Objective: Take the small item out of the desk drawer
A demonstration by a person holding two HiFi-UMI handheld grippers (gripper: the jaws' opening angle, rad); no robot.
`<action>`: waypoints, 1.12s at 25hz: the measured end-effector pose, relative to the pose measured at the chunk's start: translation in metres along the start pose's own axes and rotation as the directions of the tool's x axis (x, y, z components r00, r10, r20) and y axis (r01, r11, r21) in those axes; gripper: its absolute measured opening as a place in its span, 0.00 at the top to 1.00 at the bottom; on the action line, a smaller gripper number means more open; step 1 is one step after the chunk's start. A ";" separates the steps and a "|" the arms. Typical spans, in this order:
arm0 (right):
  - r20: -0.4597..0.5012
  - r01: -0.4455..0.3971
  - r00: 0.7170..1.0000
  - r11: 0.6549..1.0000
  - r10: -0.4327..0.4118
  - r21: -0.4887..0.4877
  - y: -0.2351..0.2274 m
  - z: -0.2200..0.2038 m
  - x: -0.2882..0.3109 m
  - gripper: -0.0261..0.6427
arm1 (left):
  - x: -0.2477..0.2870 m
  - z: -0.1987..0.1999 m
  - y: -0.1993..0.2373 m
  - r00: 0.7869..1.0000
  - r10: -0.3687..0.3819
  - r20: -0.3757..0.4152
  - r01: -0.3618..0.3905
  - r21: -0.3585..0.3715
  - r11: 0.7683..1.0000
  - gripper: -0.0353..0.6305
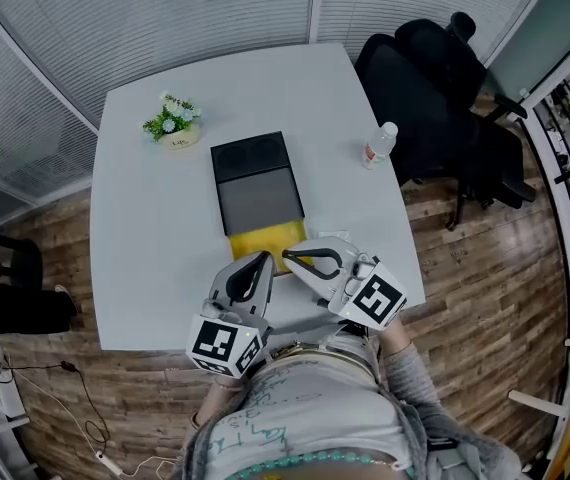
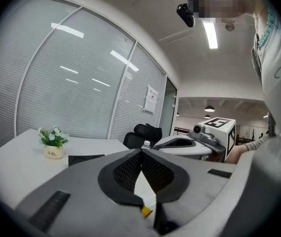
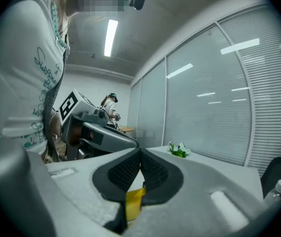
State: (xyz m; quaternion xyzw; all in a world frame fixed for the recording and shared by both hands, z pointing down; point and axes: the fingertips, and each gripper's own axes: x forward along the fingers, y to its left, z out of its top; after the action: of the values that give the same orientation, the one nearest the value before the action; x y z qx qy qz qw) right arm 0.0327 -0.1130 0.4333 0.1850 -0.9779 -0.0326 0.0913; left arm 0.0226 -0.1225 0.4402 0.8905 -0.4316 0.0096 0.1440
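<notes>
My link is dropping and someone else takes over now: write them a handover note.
Left gripper: jaws shut, nothing visibly held, near the front edge of the table.
Right gripper: jaws shut, a yellow strip low between them; cannot tell whether it is the item.
Drawer unit mid-table; its yellow drawer stands open just beyond both grippers.
Done: drawer open. Left: confirm the item is out, then set it on the table.

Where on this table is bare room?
Free on the table: left strip nearer than the flower pot; right strip nearer than the bottle. Crowded: near middle, left hand-held gripper and right hand-held gripper at open drawer.
</notes>
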 end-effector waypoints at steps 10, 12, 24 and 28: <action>0.068 0.028 0.997 1.000 -0.028 0.000 -0.001 0.022 -0.001 0.96 | -0.001 0.013 0.000 0.998 0.034 0.057 -0.035 0.029 0.999 0.95; 0.064 0.033 0.997 0.999 -0.033 0.005 0.000 0.022 -0.001 0.96 | -0.001 0.011 0.001 0.998 0.035 0.056 -0.036 0.028 0.999 0.95; 0.037 0.034 0.999 0.999 -0.034 0.003 -0.001 0.017 0.000 0.96 | 0.000 0.007 0.003 0.999 0.032 0.042 -0.033 0.022 0.999 0.95; 0.041 0.031 0.999 0.999 -0.032 0.004 0.000 0.018 -0.001 0.96 | -0.001 0.007 0.002 0.999 0.033 0.041 -0.034 0.020 0.999 0.95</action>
State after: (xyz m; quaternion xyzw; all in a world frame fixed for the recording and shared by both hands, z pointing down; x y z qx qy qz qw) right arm 0.0298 -0.1124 0.4156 0.1998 -0.9766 -0.0361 0.0701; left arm 0.0199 -0.1244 0.4340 0.8846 -0.4491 -0.0019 0.1259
